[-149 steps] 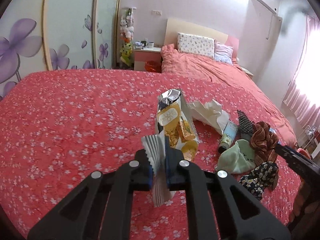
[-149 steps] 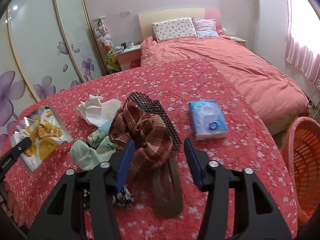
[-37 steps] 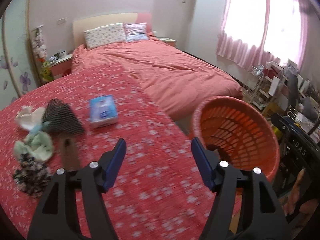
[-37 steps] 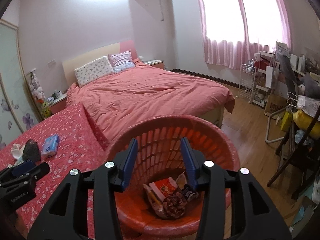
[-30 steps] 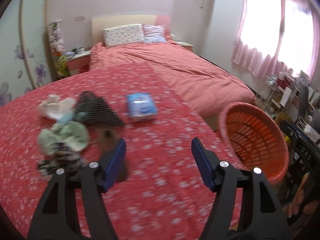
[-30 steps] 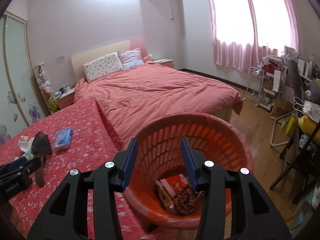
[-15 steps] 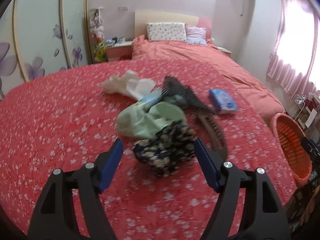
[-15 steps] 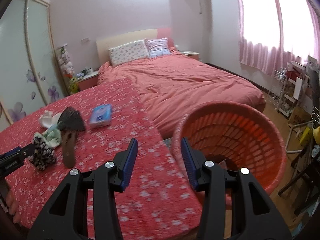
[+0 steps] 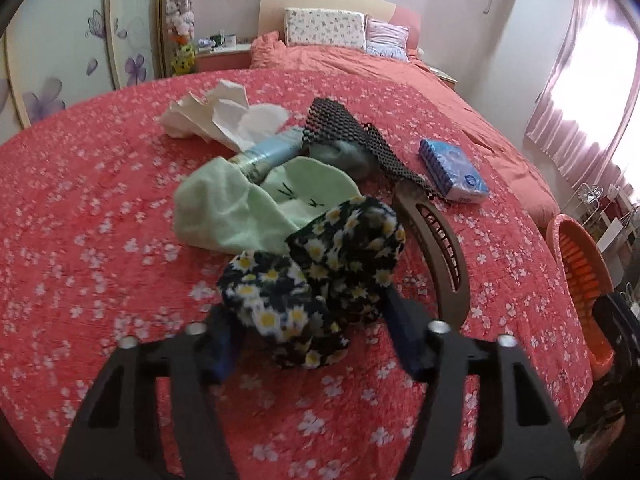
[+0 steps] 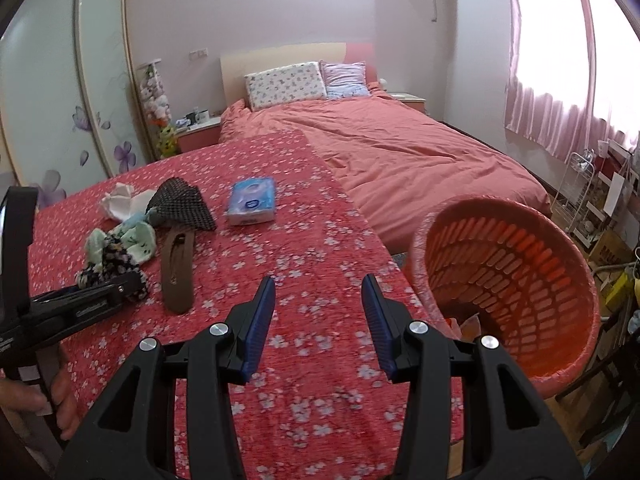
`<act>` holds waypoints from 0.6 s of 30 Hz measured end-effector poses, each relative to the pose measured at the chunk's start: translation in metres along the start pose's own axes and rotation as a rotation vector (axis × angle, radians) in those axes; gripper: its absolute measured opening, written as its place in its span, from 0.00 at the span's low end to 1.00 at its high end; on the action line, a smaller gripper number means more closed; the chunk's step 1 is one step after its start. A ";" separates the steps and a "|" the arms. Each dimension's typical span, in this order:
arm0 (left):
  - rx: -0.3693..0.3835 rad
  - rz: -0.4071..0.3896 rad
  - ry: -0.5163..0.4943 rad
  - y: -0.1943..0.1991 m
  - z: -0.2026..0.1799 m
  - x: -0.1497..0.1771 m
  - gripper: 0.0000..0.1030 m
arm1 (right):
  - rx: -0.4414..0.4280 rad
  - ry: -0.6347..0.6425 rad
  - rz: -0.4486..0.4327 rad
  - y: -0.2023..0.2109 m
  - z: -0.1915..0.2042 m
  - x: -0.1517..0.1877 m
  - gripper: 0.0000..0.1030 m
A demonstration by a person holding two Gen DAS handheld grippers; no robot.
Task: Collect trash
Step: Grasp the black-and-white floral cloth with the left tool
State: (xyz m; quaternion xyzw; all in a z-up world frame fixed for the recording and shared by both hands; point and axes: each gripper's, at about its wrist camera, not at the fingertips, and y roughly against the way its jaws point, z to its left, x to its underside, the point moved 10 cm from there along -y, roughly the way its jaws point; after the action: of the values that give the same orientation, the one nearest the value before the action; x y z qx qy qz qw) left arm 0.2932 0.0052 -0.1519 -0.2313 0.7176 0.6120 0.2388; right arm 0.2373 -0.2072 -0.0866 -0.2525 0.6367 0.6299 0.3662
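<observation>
Left gripper sits low over the red floral spread, jaws spread wide on either side of the black daisy-print cloth; the blue pads are beside the fabric and whether they touch it cannot be told. Just beyond that cloth lies a pale green cloth, then a light blue tube and crumpled white paper at the far left of the pile. A black mesh piece lies to the right of the tube, with a brown curved hair clip running toward the near right. A blue tissue pack lies apart, right of the pile; it carries a round emblem, print too small to read. Right gripper is held over the near right edge of the spread, jaws wide apart, nothing between them. The orange basket stands at the right, just beside the bed edge, with some scraps showing at its bottom.
</observation>
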 end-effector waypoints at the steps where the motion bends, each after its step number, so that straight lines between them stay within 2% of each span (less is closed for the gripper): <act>1: 0.000 -0.008 -0.001 0.000 0.001 -0.001 0.44 | -0.002 0.006 0.002 0.000 0.003 0.000 0.44; 2: 0.016 -0.006 0.002 0.000 -0.001 -0.001 0.35 | -0.003 0.011 0.003 -0.001 0.005 0.001 0.44; 5: 0.043 -0.014 0.011 0.004 -0.002 -0.003 0.26 | -0.008 0.022 0.007 -0.002 0.012 0.001 0.44; 12: 0.047 -0.059 0.025 0.030 0.017 -0.008 0.25 | -0.039 0.050 0.023 -0.010 0.036 0.000 0.44; 18: 0.031 -0.121 0.070 0.062 0.053 -0.020 0.25 | -0.095 0.065 0.046 -0.023 0.067 -0.005 0.44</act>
State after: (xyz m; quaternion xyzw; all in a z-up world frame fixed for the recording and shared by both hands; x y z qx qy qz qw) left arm 0.2730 0.0670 -0.0992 -0.2917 0.7197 0.5767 0.2536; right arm 0.2685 -0.1434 -0.0928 -0.2751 0.6232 0.6592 0.3185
